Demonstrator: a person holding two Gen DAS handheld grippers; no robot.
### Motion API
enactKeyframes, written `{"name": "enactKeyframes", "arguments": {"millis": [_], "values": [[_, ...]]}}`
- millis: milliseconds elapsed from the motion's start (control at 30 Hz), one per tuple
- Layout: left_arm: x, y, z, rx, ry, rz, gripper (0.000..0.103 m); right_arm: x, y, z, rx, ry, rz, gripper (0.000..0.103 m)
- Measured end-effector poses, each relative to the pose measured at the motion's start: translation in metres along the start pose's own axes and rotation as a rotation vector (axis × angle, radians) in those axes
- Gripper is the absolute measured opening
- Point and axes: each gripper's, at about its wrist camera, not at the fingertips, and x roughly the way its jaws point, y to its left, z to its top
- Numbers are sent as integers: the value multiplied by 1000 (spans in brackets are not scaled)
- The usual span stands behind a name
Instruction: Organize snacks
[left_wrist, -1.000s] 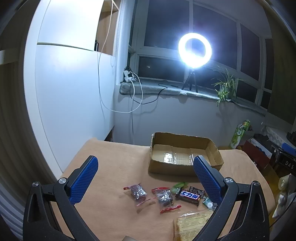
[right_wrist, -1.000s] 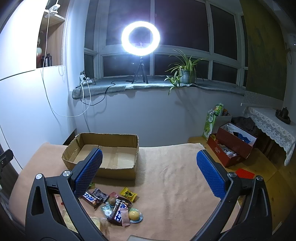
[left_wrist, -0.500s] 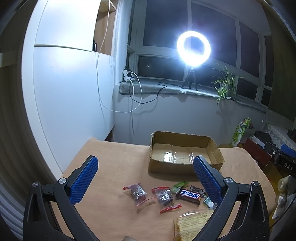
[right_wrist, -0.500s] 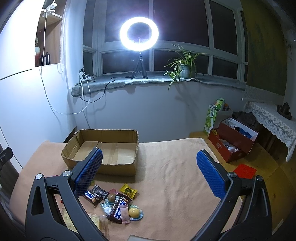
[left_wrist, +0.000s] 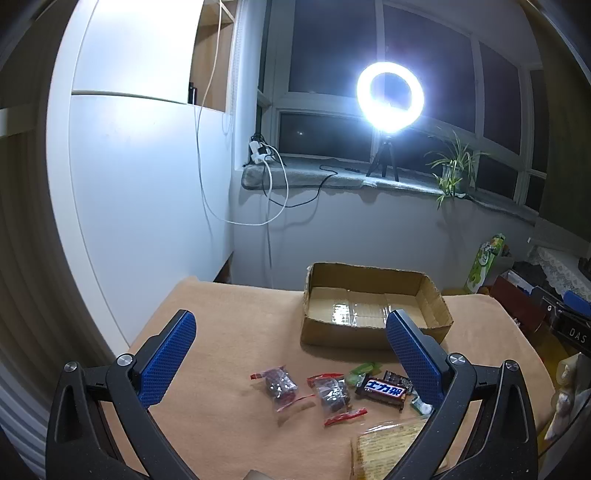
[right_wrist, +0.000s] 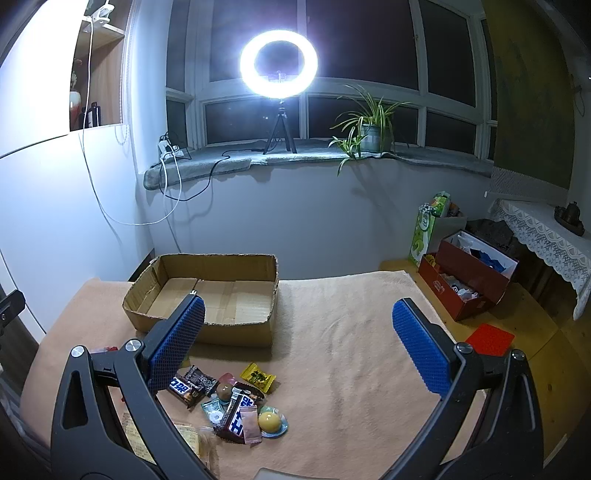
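An empty open cardboard box (left_wrist: 373, 314) (right_wrist: 207, 295) sits at the back of a tan-covered table (left_wrist: 236, 317) (right_wrist: 351, 332). In front of it lies a heap of wrapped snacks: two clear red-ended packets (left_wrist: 279, 384), a dark chocolate bar (left_wrist: 384, 389) (right_wrist: 184, 387), a yellow candy (right_wrist: 258, 376), a yellow ball sweet (right_wrist: 269, 421) and a cracker pack (left_wrist: 384, 446). My left gripper (left_wrist: 291, 334) hovers open above the snacks, holding nothing. Open and empty too, my right gripper (right_wrist: 299, 332) hangs over the table to the right of the heap.
A ring light on a tripod (right_wrist: 279, 70) and a potted plant (right_wrist: 369, 125) stand on the windowsill. A white cabinet (left_wrist: 140, 184) flanks the table's left. Red boxes (right_wrist: 469, 280) and a green carton (right_wrist: 424, 229) sit on the floor to the right.
The right wrist view has tipped down slightly, so the box and snacks sit a little higher in it. The left gripper has barely moved. Both stay open.
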Motion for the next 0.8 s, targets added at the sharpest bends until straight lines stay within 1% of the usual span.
{"name": "enactKeyframes", "arguments": {"millis": [800], "values": [[0,-1,-3,7,-1,4,102,2,7,-5,-6,7,11,103]]}}
